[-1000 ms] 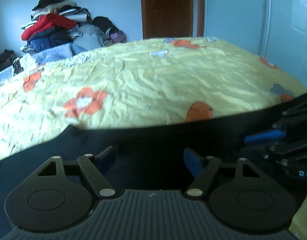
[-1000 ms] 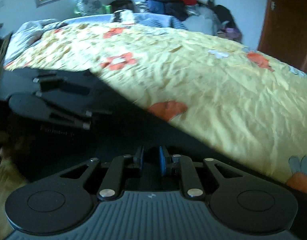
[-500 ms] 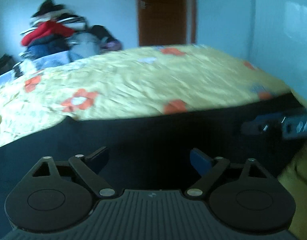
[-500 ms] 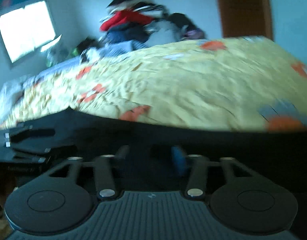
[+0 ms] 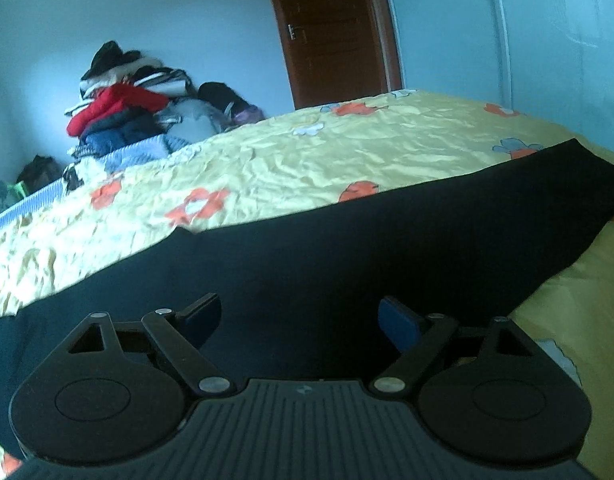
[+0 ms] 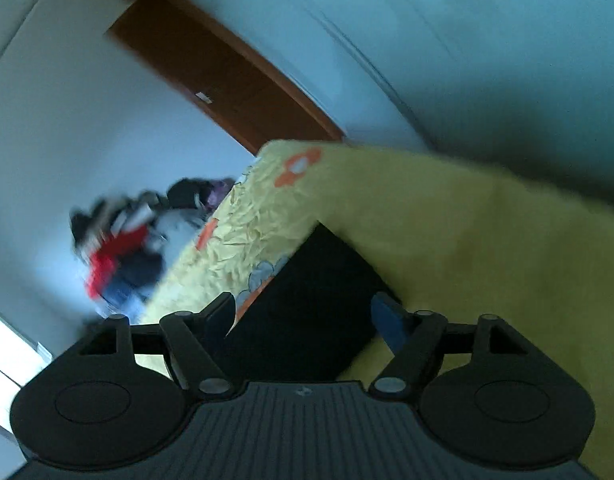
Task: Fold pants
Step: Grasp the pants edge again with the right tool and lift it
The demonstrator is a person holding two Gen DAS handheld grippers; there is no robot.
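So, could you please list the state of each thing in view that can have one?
pants: spread flat on the bedsheet, not held.
left gripper: closing slightly, nothing gripped, over the pants.
right gripper: open, empty, over the pants' corner.
door: shut.
bedsheet: wrinkled.
clothes pile: heaped, unfolded.

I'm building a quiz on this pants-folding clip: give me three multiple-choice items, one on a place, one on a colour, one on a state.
1. Where do the pants lie?
A on the bed
B on the floor
C over a chair

2. What colour are the flowers on the yellow sheet?
A green
B orange
C purple

3. How is the door?
A wide open
B shut
C removed

Key: A, the dark fabric is spread flat over the sheet; B, orange blooms dot the yellow; B, the brown panel fills its frame.
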